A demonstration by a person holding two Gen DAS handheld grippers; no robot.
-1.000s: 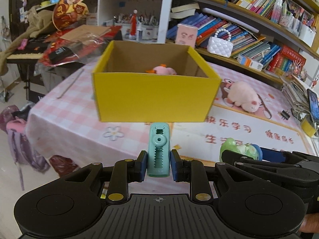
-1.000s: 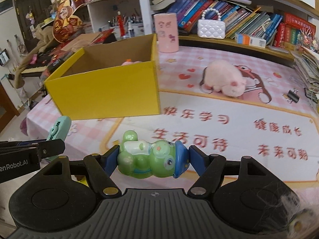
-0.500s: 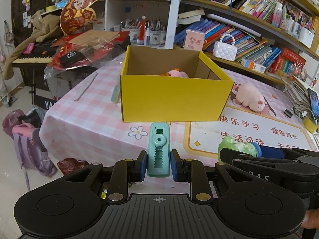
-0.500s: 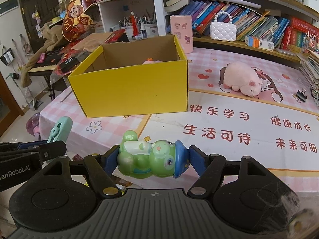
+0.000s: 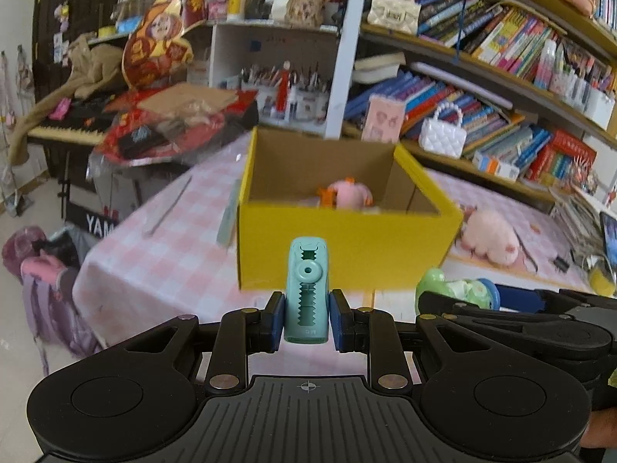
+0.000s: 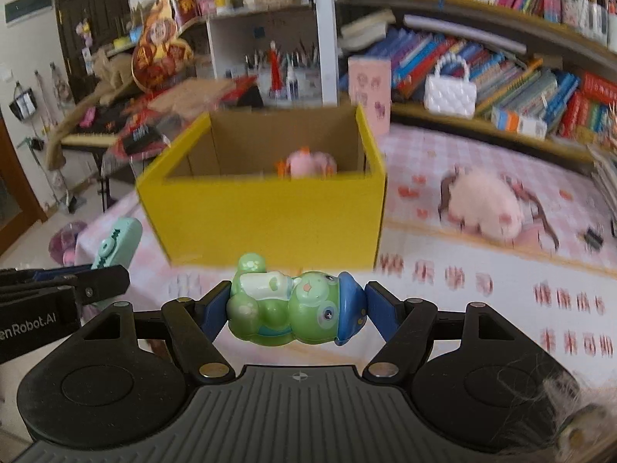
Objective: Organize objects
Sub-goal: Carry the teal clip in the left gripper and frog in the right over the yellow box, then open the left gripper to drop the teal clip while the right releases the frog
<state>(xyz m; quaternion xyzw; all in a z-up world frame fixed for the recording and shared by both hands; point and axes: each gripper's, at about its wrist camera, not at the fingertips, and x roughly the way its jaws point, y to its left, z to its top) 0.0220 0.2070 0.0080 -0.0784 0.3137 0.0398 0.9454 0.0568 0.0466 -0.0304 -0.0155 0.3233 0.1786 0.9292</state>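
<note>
My left gripper is shut on a teal toothed clip, held upright in front of the yellow cardboard box. My right gripper is shut on a green toy figure with a blue cap, lying sideways between the pads. The same box stands ahead on the pink checked table, open at the top, with a pink toy inside. In the left wrist view the green figure shows at the right; in the right wrist view the teal clip shows at the left.
A pink plush animal lies on the table right of the box. A pink holder and white beaded handbag stand behind, under shelves of books. A keyboard with clutter and bags on the floor lie left.
Both grippers have risen and tipped up with their toys still held. The box now sits higher and further off in both views, and more of its inside shows.
</note>
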